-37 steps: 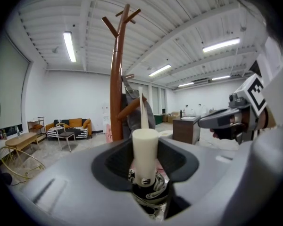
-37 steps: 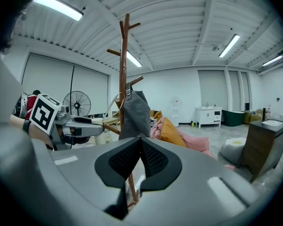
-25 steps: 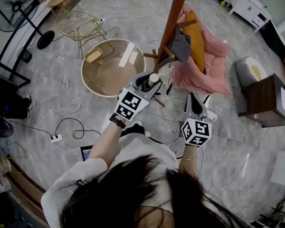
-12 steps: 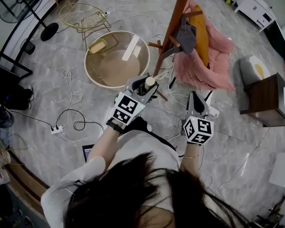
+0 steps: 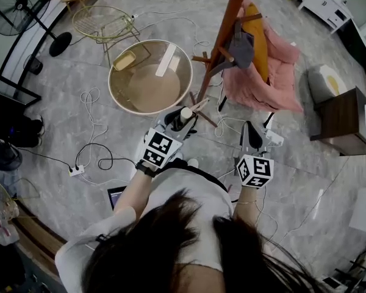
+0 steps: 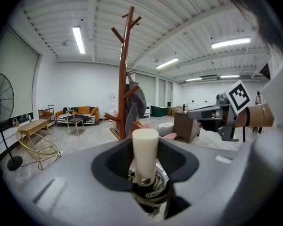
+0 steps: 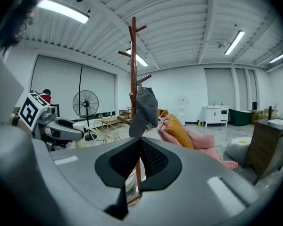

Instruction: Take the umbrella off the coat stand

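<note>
A folded umbrella with a cream handle (image 5: 186, 112) and black-and-white patterned fabric (image 6: 148, 187) stands upright between the pads of my left gripper (image 5: 182, 121), which is shut on it. It hangs free of the brown wooden coat stand (image 5: 223, 34), whose pole (image 6: 124, 79) rises a little way ahead. A grey cap (image 5: 241, 49) still hangs on a peg of the stand. To the right, my right gripper (image 5: 251, 128) points at the stand's foot. In the right gripper view its pads (image 7: 151, 157) meet with nothing between them, and the stand (image 7: 133, 69) and cap (image 7: 145, 108) show beyond.
A round glass-topped table (image 5: 117, 77) stands left of the stand. A wire chair (image 5: 102, 24) and a floor fan (image 5: 18, 8) sit farther left. Pink cloth with an orange cushion (image 5: 265, 72) lies behind the stand. A brown cabinet (image 5: 344, 124) is right; cables (image 5: 91, 157) trail on the floor.
My left gripper has drawn back from the coat stand and sunk toward the person, carrying the umbrella. The right gripper has also dropped a little.
</note>
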A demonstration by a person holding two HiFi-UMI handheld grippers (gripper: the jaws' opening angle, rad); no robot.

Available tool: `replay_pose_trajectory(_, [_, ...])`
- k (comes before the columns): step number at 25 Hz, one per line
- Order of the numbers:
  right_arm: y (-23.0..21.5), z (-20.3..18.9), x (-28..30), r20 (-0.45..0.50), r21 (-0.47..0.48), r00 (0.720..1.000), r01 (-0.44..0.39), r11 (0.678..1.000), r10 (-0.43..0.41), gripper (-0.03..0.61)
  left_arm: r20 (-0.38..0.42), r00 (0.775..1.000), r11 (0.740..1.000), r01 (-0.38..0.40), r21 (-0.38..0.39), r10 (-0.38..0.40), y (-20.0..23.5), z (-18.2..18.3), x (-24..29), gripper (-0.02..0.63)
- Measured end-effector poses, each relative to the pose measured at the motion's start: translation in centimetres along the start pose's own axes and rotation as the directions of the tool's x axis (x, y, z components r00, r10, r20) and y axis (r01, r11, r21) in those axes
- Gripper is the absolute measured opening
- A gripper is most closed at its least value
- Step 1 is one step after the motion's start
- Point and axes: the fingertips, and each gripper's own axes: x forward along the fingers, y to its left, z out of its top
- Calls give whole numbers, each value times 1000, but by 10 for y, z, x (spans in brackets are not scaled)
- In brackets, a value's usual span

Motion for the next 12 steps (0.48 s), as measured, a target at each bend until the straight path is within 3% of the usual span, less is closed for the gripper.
replay_pose_trajectory(12, [12, -15, 11, -16, -29, 1000, -3, 1000, 3, 3, -5, 1000, 1000, 7, -3, -7, 19, -1, 2, 204])
